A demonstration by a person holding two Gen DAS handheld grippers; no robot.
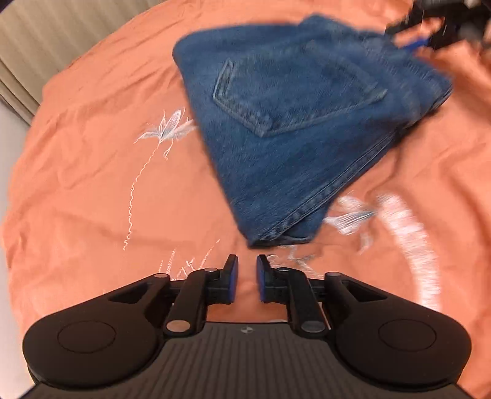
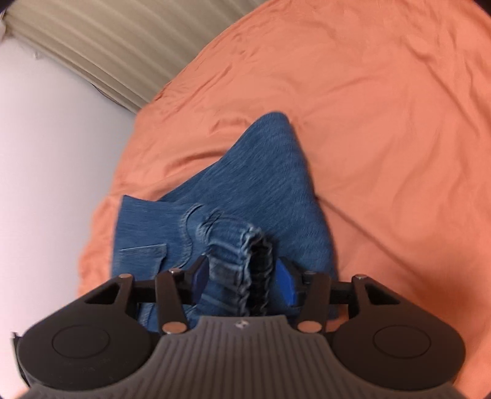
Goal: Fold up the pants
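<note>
Blue denim pants (image 1: 294,122) lie folded in a thick bundle on the orange bedspread (image 1: 92,184), back pocket up. My left gripper (image 1: 247,277) is just short of the bundle's near corner, jaws a narrow gap apart and empty. My right gripper (image 2: 242,276) is shut on the pants' gathered elastic waistband (image 2: 242,254), with the rest of the pants (image 2: 264,184) hanging away from it over the bed. The right gripper also shows in the left wrist view (image 1: 429,27) at the far right corner of the bundle.
The orange bedspread (image 2: 383,107) has white embroidered flowers (image 1: 165,129) and white stitching (image 1: 408,239). A beige ribbed headboard (image 2: 92,40) and a pale floor or wall (image 2: 55,168) border the bed's left edge.
</note>
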